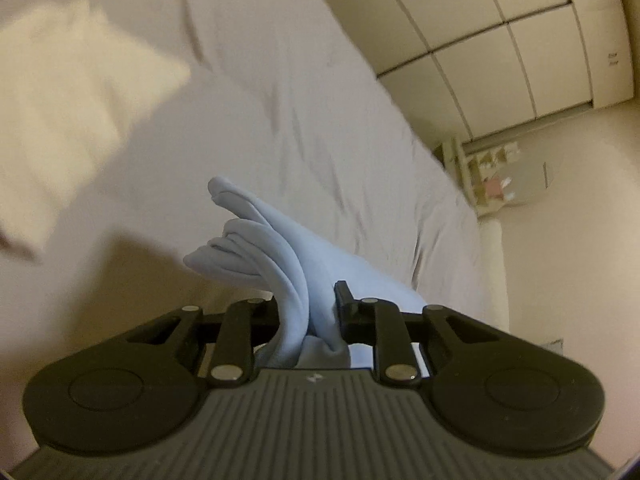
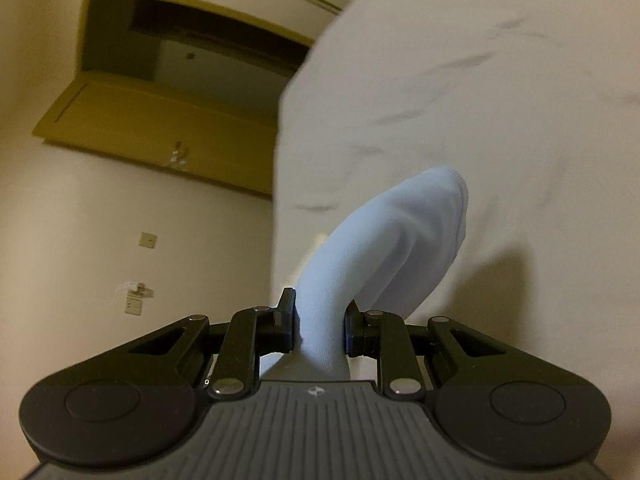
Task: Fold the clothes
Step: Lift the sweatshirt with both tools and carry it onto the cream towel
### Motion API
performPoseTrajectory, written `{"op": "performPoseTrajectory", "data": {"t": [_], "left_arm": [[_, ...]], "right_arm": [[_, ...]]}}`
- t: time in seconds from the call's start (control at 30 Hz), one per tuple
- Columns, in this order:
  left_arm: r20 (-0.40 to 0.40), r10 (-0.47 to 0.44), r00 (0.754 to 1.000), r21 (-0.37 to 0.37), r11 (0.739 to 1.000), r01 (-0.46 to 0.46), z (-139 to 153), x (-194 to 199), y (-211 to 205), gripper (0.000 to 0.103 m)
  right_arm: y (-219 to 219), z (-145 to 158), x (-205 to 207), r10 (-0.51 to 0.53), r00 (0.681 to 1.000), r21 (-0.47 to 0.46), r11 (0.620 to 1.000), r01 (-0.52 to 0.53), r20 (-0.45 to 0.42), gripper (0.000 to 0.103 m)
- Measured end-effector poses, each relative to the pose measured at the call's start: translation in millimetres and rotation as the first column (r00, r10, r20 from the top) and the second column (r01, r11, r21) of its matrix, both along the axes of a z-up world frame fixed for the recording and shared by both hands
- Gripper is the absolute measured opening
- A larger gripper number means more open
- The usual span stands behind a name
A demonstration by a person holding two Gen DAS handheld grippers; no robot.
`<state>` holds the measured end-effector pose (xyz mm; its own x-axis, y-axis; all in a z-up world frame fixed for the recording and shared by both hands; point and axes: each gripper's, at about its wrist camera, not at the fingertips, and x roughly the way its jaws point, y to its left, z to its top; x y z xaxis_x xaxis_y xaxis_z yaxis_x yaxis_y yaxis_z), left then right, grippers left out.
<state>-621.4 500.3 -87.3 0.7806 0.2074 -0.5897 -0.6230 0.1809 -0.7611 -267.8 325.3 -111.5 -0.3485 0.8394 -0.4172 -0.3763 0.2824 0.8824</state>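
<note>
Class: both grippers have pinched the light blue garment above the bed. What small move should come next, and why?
Probably draw the two grippers apart to spread it. The left gripper and right gripper each clamp a bunched, folded-over part of the light blue garment, above the bed sheet, so it seems too crumpled to fold.

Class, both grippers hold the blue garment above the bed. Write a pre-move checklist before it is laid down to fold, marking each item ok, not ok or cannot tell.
1. Left gripper clamped on blue garment: ok.
2. Right gripper clamped on garment: ok.
3. Garment spread flat between grippers: not ok, it is bunched at both.
4. Bare bed ahead for laying down: ok.
5. Folded cream item clear of landing spot: cannot tell.
6. Which garment parts are held: cannot tell.
</note>
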Motion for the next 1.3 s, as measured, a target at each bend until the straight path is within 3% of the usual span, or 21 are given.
{"op": "performPoseTrajectory", "data": {"t": [0.13, 0.23, 0.3, 0.37, 0.4, 0.47, 0.53, 0.6, 0.63, 0.73, 0.87, 0.97, 1.07, 1.1, 1.13, 1.3], "left_arm": [[0.005, -0.001, 1.000, 0.128, 0.992, 0.000, 39, -58, 67, 0.018], [-0.004, 0.008, 1.000, 0.215, 0.977, -0.007, 51, -103, 111, 0.018], [-0.025, 0.012, 1.000, 0.249, 0.968, -0.005, 39, -124, 133, 0.019], [-0.057, 0.016, 0.998, 0.252, 0.968, -0.001, 9, -149, 152, 0.019], [-0.077, 0.020, 0.997, 0.239, 0.971, -0.001, -12, -161, 160, 0.020], [-0.141, 0.026, 0.990, 0.138, 0.990, -0.007, -69, -178, 175, 0.020], [-0.222, 0.020, 0.975, 0.014, 1.000, -0.017, -126, -189, 182, 0.020], [-0.195, 0.031, 0.980, -0.026, 0.999, -0.037, -150, -201, 176, 0.020], [-0.157, 0.049, 0.986, -0.026, 0.998, -0.054, -153, -208, 174, 0.020], [-0.143, 0.046, 0.989, -0.003, 0.999, -0.047, -147, -208, 173, 0.017], [-0.160, 0.027, 0.987, 0.104, 0.995, -0.011, -117, -210, 175, 0.016], [-0.170, 0.023, 0.985, 0.087, 0.996, -0.008, -123, -216, 173, 0.016], [-0.210, 0.013, 0.978, 0.033, 0.999, -0.007, -142, -205, 164, 0.020], [-0.205, 0.018, 0.979, 0.027, 1.000, -0.013, -142, -205, 161, 0.020], [-0.207, 0.021, 0.978, 0.030, 0.999, -0.015, -138, -204, 161, 0.023], [-0.297, 0.077, 0.952, 0.082, 0.995, -0.055, -101, -205, 154, 0.027]], "right_arm": [[73, 22, -53, 0.003, 1.000, 0.096, 0.995, -0.004, 0.016, 0.022], [126, 29, -96, 0.012, 0.999, 0.182, 0.983, -0.019, 0.038, 0.022], [156, 18, -125, 0.024, 0.996, 0.237, 0.971, -0.042, 0.080, 0.022], [179, -6, -151, 0.038, 0.993, 0.251, 0.966, -0.066, 0.115, 0.023], [188, -28, -162, 0.047, 0.993, 0.214, 0.974, -0.070, 0.111, 0.023], [207, -72, -185, 0.069, 0.992, 0.128, 0.988, -0.082, 0.106, 0.024], [220, -122, -207, 0.118, 0.985, -0.051, 0.992, -0.113, 0.125, 0.025], [222, -154, -221, 0.147, 0.981, -0.178, 0.976, -0.123, 0.126, 0.028], [219, -159, -222, 0.134, 0.985, -0.180, 0.977, -0.112, 0.113, 0.030], [216, -148, -219, 0.126, 0.983, -0.161, 0.981, -0.104, 0.133, 0.030], [213, -123, -222, 0.153, 0.969, -0.115, 0.985, -0.132, 0.195, 0.030], [202, -124, -229, 0.173, 0.963, -0.113, 0.982, -0.152, 0.206, 0.028], [203, -135, -235, 0.237, 0.925, -0.204, 0.962, -0.181, 0.296, 0.033], [204, -137, -234, 0.229, 0.921, -0.233, 0.959, -0.159, 0.316, 0.045], [208, -133, -232, 0.220, 0.915, -0.251, 0.958, -0.137, 0.338, 0.052], [213, -99, -235, 0.245, 0.826, -0.319, 0.944, -0.084, 0.508, 0.057]]}}
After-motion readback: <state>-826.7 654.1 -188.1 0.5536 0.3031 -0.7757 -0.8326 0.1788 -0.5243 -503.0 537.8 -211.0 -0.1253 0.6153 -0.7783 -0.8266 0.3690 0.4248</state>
